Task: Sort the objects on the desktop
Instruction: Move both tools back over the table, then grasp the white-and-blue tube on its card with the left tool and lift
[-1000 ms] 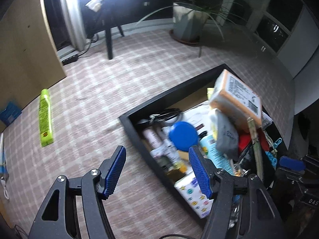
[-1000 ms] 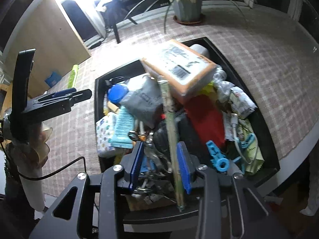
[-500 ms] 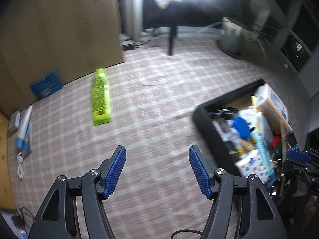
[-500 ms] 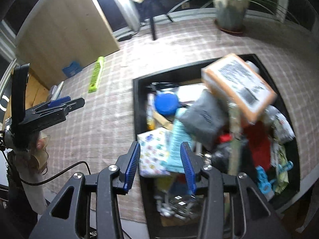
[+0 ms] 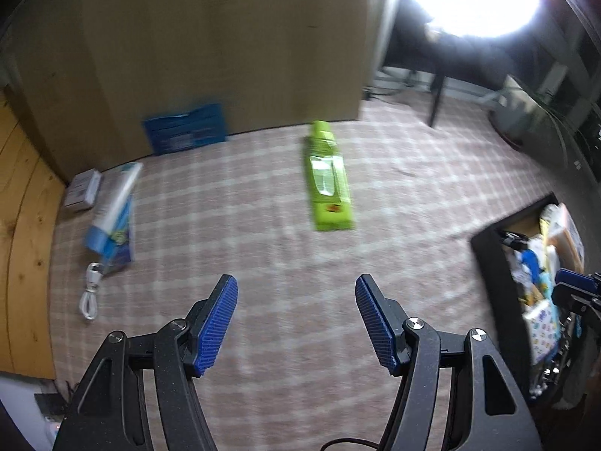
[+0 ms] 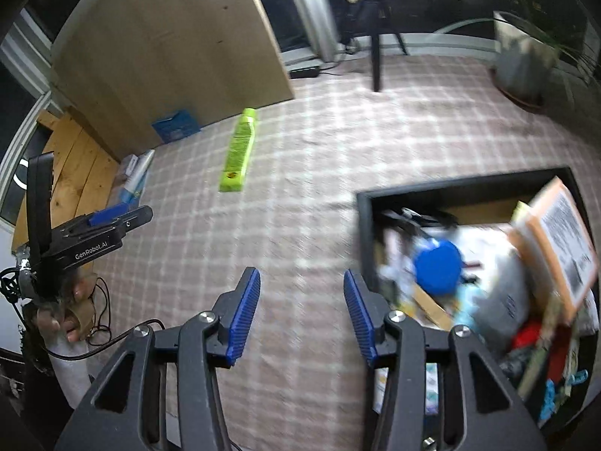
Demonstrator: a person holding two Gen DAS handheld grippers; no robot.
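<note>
A checked cloth (image 5: 394, 203) covers the whole table, pale pink with lighter lines. At its far left stands a big board (image 5: 225, 45), tan and upright, its foot on the cloth. On the right sits a black tray (image 6: 366, 225), heaped with mixed things: an orange box (image 6: 556, 240) tilted on top at the far right, a grey pouch (image 6: 503, 300) under it, a blue lid (image 6: 437, 267) nearer the tray's left wall, and a red item (image 6: 529, 338) lower down; the rest is too blurred to name. Far right a plant pot (image 6: 520, 64) stands on the cloth.

The left gripper (image 5: 296, 319) hangs over bare cloth with its jaws spread wide and nothing between them. The right gripper (image 6: 300, 315) is over the cloth just left of the tray; its jaws have just been opening and are spread, with nothing between them.

Out on the open cloth, well apart from the tray, lies a green pack (image 5: 328, 184), long and flat, pointing away toward the board. Against the board's foot leans a blue box (image 5: 186, 133). Near the left edge lie a blue tube (image 5: 112, 214), with a small white box (image 5: 80, 191) beside it, and a coiled white cable (image 5: 90, 289) just nearer.
</note>
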